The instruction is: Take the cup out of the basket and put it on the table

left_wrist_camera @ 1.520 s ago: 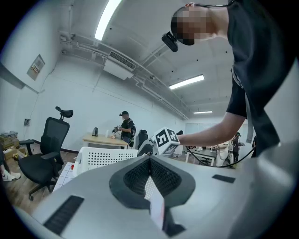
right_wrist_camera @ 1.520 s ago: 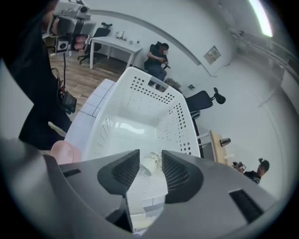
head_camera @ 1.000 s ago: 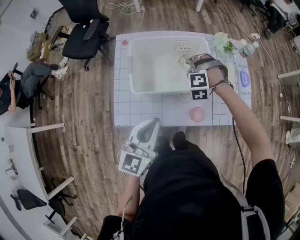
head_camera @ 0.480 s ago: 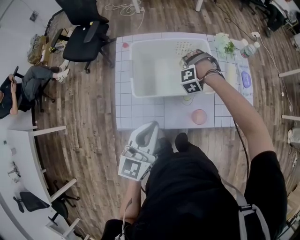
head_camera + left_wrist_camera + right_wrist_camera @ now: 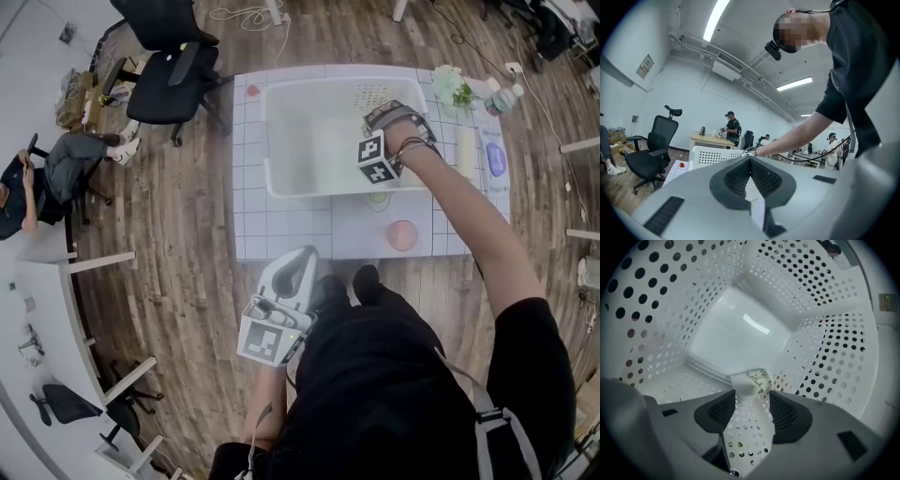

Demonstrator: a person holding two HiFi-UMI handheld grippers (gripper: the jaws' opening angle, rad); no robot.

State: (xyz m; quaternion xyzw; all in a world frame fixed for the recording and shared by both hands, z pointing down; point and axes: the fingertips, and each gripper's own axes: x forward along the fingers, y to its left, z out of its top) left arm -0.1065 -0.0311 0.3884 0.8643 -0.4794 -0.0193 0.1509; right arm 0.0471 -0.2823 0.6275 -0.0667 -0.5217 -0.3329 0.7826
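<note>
Your right gripper [image 5: 752, 398] stood open inside the white perforated basket [image 5: 670, 296], its jaws having just been opening; the small leaf-printed cup [image 5: 753, 380] rested on the basket's bottom near its right wall, at the jaw tips, unpressed; it looked light, smooth and breakable, best pinched gently across its body; your left gripper [image 5: 751, 161] stayed out of the basket, closed and empty.

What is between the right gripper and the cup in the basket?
Only bare basket floor, seen in the right gripper view. The right gripper's jaws have just been opening, empty, with the cup at their tips.

Bright ceiling tubes [image 5: 716, 18]; soft shadows; fisheye warp, dark vignetted corners, sharp focus.
</note>
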